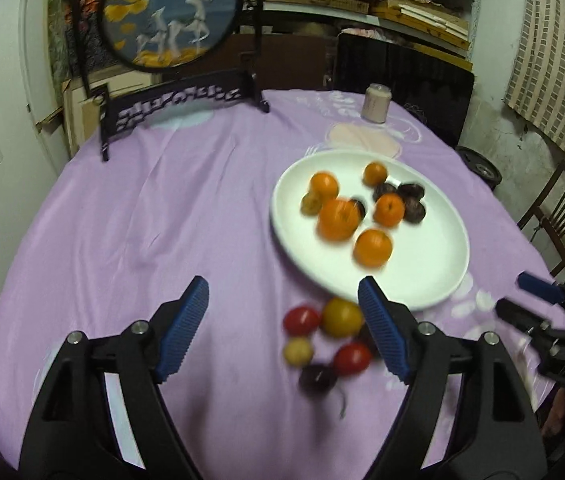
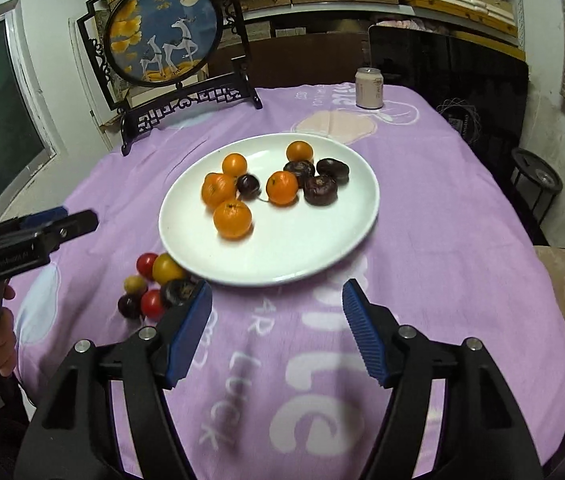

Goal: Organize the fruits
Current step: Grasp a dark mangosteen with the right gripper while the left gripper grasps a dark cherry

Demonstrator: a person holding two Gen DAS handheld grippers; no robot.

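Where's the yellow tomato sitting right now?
The yellow tomato lies on the purple cloth, off the white plate near its front-left rim, with the red tomato right beside it, ahead of the open left tongs.

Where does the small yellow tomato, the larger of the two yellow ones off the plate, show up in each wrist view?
Left wrist: the larger yellow tomato lies lower centre, just below the white oval plate's near rim, beside the gripper's right finger.
Right wrist: it lies left of centre, against the plate's lower left rim.
Shared landmark: the pale drink can at the table's far edge.
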